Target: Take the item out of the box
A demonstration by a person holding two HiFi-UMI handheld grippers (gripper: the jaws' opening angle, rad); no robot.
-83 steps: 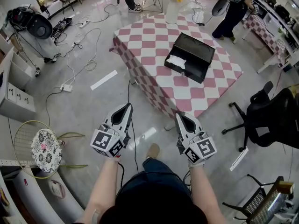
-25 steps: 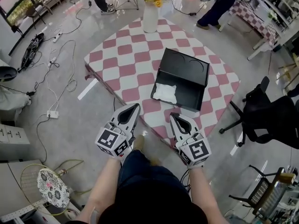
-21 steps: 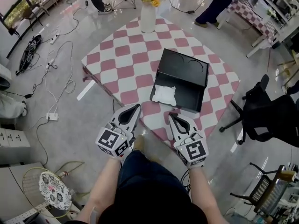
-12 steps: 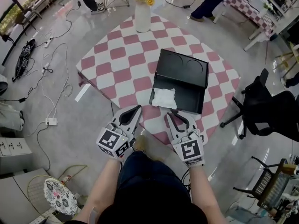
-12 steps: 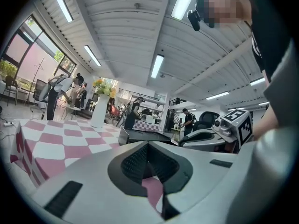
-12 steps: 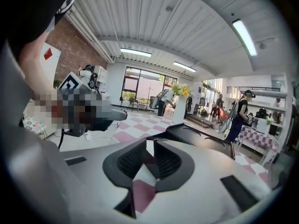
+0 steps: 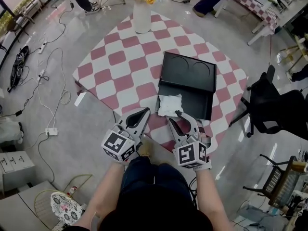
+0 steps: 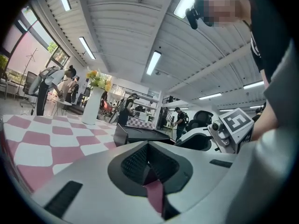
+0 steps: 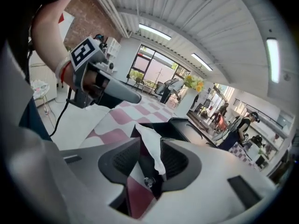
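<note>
An open black box [image 7: 197, 101] lies on the pink-and-white checked table [image 7: 120, 61], its lid [image 7: 189, 72] folded back. A crumpled white item [image 7: 170, 105] sits in the box's near left corner. My right gripper [image 7: 175, 118] hovers at the table's near edge, just short of the item. Its jaws are opening, and no pad touches anything. In the right gripper view the white item [image 9: 147, 135] shows through the gap, beyond the fingers [image 9: 175, 160]. My left gripper [image 7: 143, 112] is shut and empty, to the left of the box. In the left gripper view the box [image 8: 140, 134] lies ahead.
A white vase with flowers [image 7: 141, 14] stands at the table's far corner. A black office chair [image 7: 281, 114] is right of the table. Cables [image 7: 48, 71] trail over the floor at left. People stand beyond the table.
The table and box have come nearer as I walked up. Both grippers now reach the table's near edge. The right jaws have gone from shut to open.
</note>
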